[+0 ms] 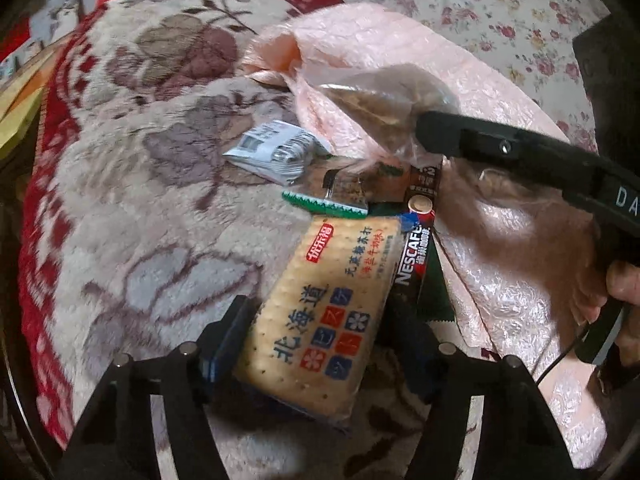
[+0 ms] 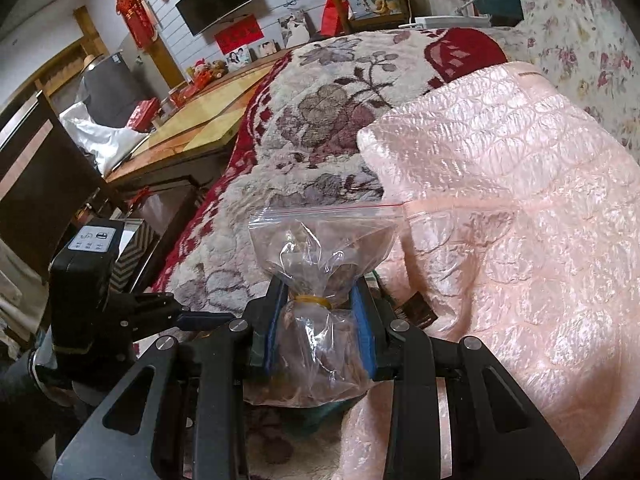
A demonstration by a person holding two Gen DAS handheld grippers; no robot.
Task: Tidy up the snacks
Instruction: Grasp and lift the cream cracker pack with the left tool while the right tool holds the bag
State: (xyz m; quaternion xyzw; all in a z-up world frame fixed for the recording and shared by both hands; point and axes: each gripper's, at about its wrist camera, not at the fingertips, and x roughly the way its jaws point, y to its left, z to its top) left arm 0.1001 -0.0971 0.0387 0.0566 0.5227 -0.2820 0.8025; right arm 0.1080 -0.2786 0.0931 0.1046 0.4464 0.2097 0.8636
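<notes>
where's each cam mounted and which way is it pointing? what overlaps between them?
Left wrist: on the left tool, looking along its fingers and down at the blanket; cracker pack between the fingers, Nescafe stick beside it; right tool's arm and the person's hand at right.
Right wrist: on the right tool, looking across the bed toward the TV; tool shut on the clear bag; left tool's body at left.
Shared: clear bag, pink cover, blanket.

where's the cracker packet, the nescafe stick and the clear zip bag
cracker packet [image 1: 320,312], left wrist view, middle of its printed face
nescafe stick [image 1: 412,264], left wrist view, on the white lettering
clear zip bag [image 2: 320,248], right wrist view, upper part below the zip
</notes>
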